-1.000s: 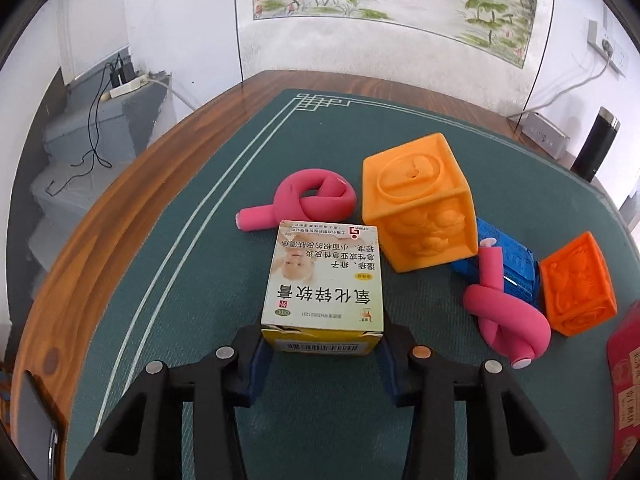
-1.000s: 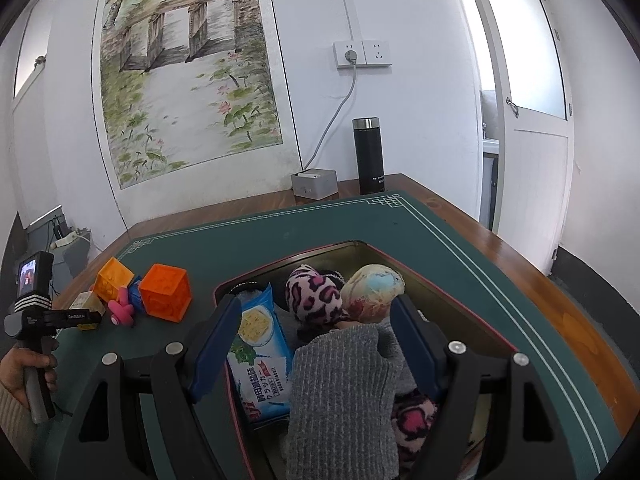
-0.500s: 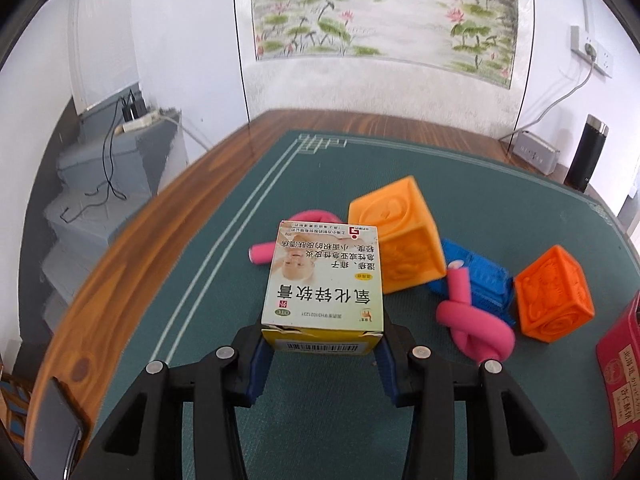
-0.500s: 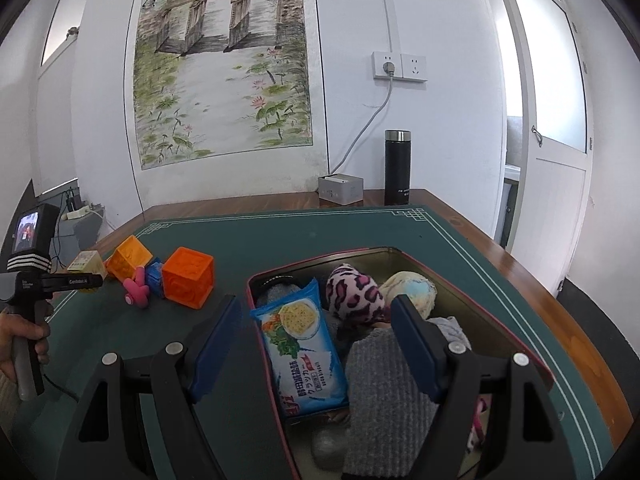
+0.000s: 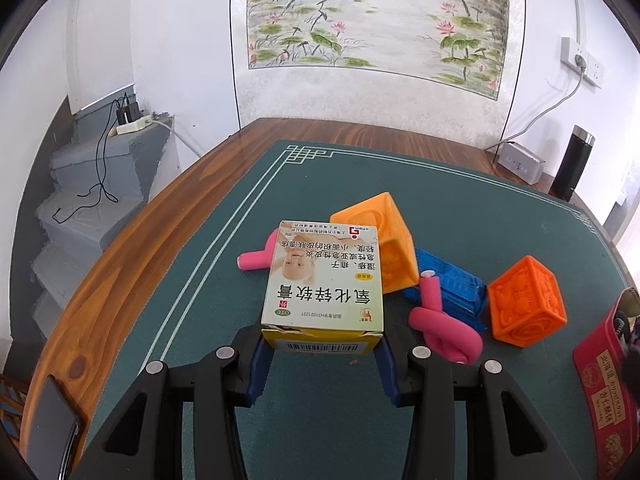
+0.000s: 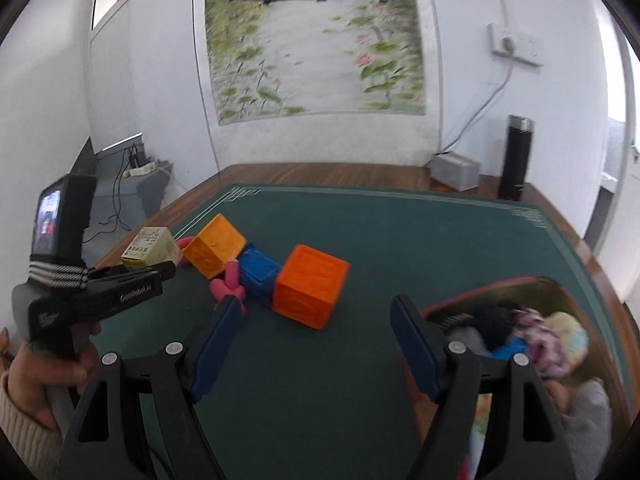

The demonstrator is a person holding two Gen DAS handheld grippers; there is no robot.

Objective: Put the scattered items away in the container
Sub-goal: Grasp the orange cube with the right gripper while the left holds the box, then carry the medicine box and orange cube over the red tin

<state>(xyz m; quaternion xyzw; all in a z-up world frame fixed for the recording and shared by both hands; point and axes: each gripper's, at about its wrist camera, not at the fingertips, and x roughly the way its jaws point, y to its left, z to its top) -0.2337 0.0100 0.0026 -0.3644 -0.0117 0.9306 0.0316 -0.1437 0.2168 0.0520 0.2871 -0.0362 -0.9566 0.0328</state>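
My left gripper is shut on a white and yellow medicine box and holds it above the green mat; the same box shows in the right wrist view. Behind it lie a light orange cube, a blue block, two pink knotted tubes, and a dark orange cube. My right gripper is open and empty, facing the dark orange cube. The red container, at the right, holds soft items.
A black flask and a grey box stand at the table's far right corner. The wooden table edge runs along the left of the mat. A dark phone lies near the left front corner. A person's hand holds the left gripper.
My right gripper has swung left, away from over the container, and now faces the cubes. My left gripper has lifted the box a little higher above the mat.
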